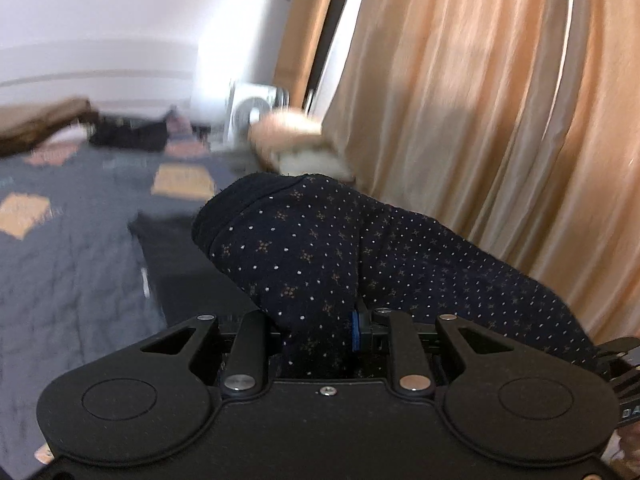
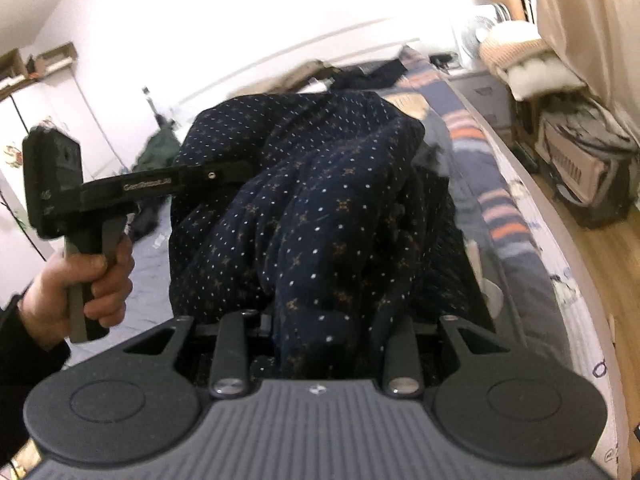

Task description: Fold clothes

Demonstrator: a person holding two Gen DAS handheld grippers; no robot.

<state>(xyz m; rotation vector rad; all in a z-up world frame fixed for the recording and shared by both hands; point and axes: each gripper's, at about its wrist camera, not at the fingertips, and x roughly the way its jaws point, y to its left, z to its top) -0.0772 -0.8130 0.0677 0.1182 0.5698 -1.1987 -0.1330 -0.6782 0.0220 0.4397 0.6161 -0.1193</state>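
Note:
A dark navy garment (image 1: 320, 248) with white dots and small tan flowers hangs bunched in the air above the bed. My left gripper (image 1: 320, 322) is shut on it, and the cloth drapes over the fingers and hides their tips. In the right wrist view the same garment (image 2: 312, 200) fills the middle, with my right gripper (image 2: 316, 320) shut on a fold of it. My left gripper (image 2: 236, 170) reaches in from the left, held by a hand (image 2: 80, 280), with its fingers buried in the cloth's upper left edge.
Below lies a bed with a grey-blue patchwork quilt (image 1: 60, 240) and a flat black cloth (image 1: 180, 272) on it. Dark clothes (image 1: 128, 136) sit at the far end. A peach curtain (image 1: 500, 100), a fan (image 2: 476, 36), and bags (image 2: 584, 160) on the wooden floor stand to the right.

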